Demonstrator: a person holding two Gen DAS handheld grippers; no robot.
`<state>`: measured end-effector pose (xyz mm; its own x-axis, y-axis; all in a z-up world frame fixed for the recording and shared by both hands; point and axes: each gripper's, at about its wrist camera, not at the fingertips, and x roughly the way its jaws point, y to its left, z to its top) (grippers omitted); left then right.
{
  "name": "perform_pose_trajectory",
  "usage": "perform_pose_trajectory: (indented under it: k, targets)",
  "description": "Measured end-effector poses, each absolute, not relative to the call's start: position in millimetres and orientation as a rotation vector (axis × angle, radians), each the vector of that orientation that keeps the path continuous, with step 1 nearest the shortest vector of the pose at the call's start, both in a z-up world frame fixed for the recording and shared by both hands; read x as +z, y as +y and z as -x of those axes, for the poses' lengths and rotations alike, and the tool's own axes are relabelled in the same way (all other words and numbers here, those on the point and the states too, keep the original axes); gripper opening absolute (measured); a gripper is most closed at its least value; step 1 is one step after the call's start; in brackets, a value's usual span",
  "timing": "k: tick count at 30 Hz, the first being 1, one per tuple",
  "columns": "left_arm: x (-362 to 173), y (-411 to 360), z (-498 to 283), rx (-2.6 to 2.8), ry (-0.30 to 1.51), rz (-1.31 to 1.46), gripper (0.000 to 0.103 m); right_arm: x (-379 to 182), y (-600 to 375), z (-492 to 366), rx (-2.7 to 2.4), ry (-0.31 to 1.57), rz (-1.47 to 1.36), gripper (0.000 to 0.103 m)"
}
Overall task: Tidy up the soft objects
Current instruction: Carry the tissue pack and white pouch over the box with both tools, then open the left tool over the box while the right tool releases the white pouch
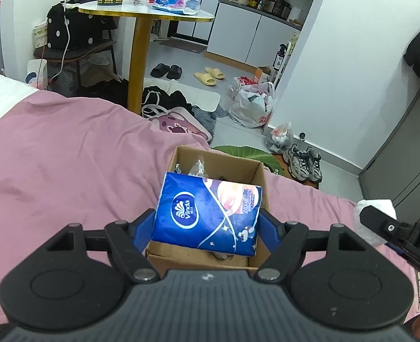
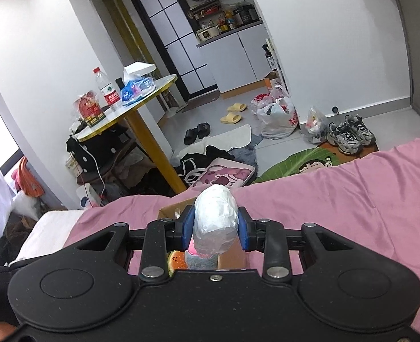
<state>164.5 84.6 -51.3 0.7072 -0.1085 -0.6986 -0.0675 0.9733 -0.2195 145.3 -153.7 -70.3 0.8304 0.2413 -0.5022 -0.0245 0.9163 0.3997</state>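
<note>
My left gripper (image 1: 207, 222) is shut on a blue Vinda tissue pack (image 1: 207, 208) and holds it just above an open cardboard box (image 1: 255, 176) on the pink bedspread (image 1: 67, 165). The box holds some dark and clear wrapped items. My right gripper (image 2: 215, 228) is shut on a white wrapped bundle (image 2: 215, 219), with a pink and grey soft item (image 2: 201, 259) and a watermelon-print piece (image 2: 175, 259) under it. The box (image 2: 170, 212) shows just beyond it. In the left wrist view, the right gripper's body (image 1: 395, 230) and the white bundle (image 1: 366, 208) are at the right edge.
A round gold-legged table (image 1: 141, 14) with bottles and bags stands beyond the bed. The floor holds slippers (image 1: 210, 75), plastic bags (image 1: 252, 105), sneakers (image 1: 306, 165), a pink tote (image 1: 178, 122) and a green mat (image 2: 295, 165). A grey cabinet (image 1: 403, 171) stands at the right.
</note>
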Motion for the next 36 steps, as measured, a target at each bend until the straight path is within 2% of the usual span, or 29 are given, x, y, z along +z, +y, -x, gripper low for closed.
perform_pose_trajectory:
  k: [36]
  targets:
    - [-114,106,-224,0.022,0.922,0.334,0.075,-102,-104,-199,0.187,0.659,-0.355,0.032]
